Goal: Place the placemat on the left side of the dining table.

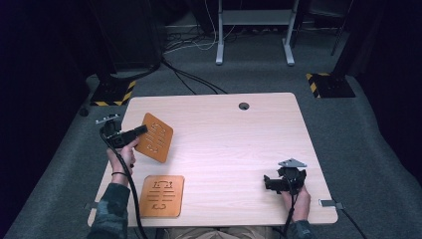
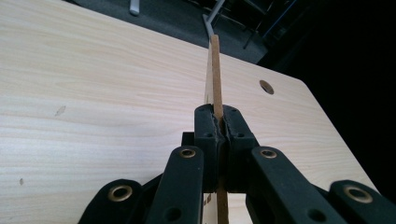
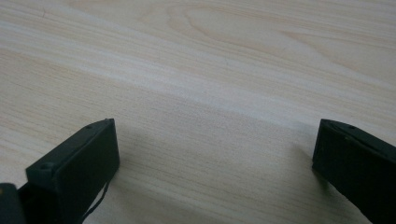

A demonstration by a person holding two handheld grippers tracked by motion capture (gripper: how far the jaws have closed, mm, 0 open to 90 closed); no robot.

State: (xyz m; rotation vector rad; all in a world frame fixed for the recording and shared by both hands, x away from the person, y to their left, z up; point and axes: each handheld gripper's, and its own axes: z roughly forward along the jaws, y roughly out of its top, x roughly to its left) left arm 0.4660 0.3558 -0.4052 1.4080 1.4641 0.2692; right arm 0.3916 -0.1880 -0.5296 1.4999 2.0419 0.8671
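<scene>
My left gripper [image 1: 143,129] is shut on the edge of a thin orange-brown wooden board [image 1: 155,137] with cut-out slots, lifted and tilted over the table's left side. In the left gripper view the board [image 2: 215,70] shows edge-on, pinched between the two pads of the left gripper [image 2: 221,122]. A second, matching board [image 1: 161,195] lies flat near the front left edge of the table. My right gripper [image 1: 268,183] sits low at the front right, open; in the right gripper view its jaws stand wide apart around the right gripper [image 3: 215,154] midpoint, with bare wood between them.
The light wooden table [image 1: 234,144] has a round cable hole [image 1: 243,106] near its far edge. Beyond it are a white desk frame [image 1: 254,30], floor cables and two stands with yellow-black striped bases [image 1: 326,84]. Grey carpet surrounds the table.
</scene>
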